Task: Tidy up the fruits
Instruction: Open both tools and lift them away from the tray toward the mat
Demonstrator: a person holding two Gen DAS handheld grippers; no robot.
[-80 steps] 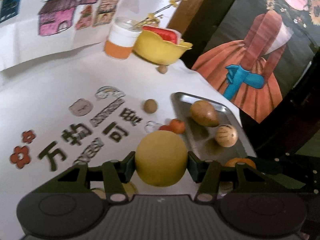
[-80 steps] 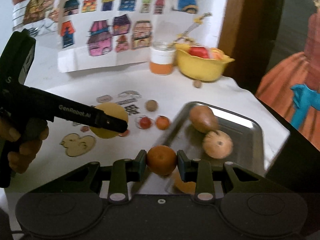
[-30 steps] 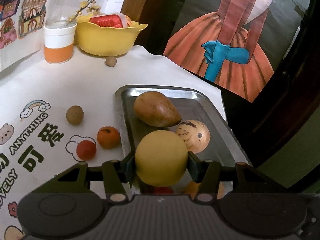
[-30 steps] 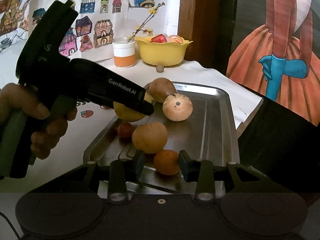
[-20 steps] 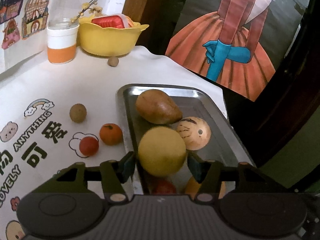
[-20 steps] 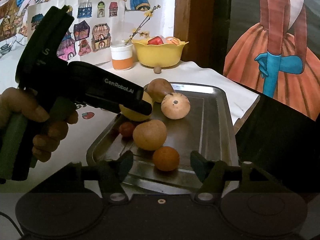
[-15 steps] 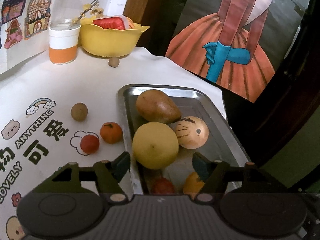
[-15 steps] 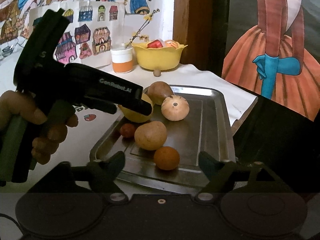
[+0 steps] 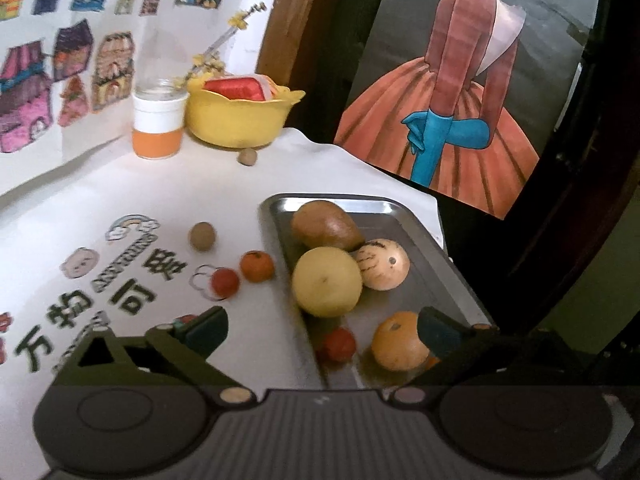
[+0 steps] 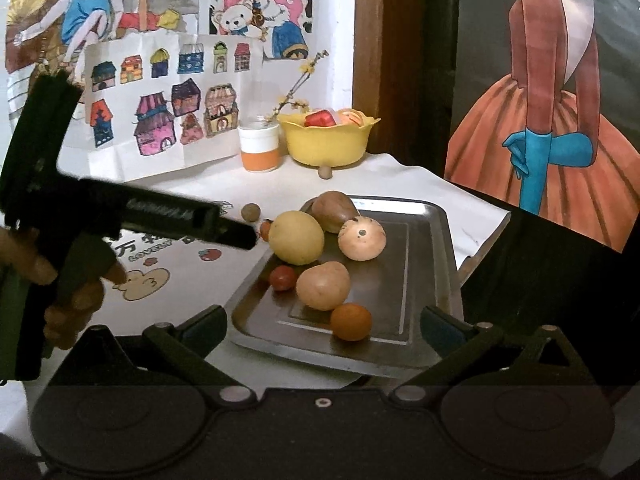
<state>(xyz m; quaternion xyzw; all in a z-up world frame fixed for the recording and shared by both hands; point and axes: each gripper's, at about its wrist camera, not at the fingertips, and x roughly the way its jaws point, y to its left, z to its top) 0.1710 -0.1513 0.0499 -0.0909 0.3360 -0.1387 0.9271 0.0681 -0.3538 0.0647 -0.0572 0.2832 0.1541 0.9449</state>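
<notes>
A: Both grippers have released and pulled back from the metal tray [image 10: 432, 216]. Left gripper [image 9: 320, 326]: jaws spread wide, nothing between them; 2.7 s ago it pinched the large yellow fruit [image 9: 326, 281]. Right gripper [image 10: 322, 326]: jaws likewise spread and empty; it had been carrying the small orange [image 10: 351, 321].

B: Where do those two items lie now?

A: Yellow fruit: inside the tray, against its left rim, touching the brown pear-shaped fruit [image 9: 325, 225] behind it and the tan round fruit [image 9: 382, 264] beside it. Small orange: inside the tray, near its front rim, just in front of the potato-coloured fruit [image 10: 323, 285].

B: Remaining items?

A: Outside the tray, to its left: a small tangerine [image 9: 257, 266], a red fruit [image 9: 225, 283] and a brown nut-like ball [image 9: 202, 236].

B: Hazards?

A: Probable fault: round fruit rolls. A jaw reaching for the tangerine, which sits close to the tray rim, could strike the rim and jolt the load. The crowded left side of the tray could also shed the yellow fruit if another item is pushed against it.
</notes>
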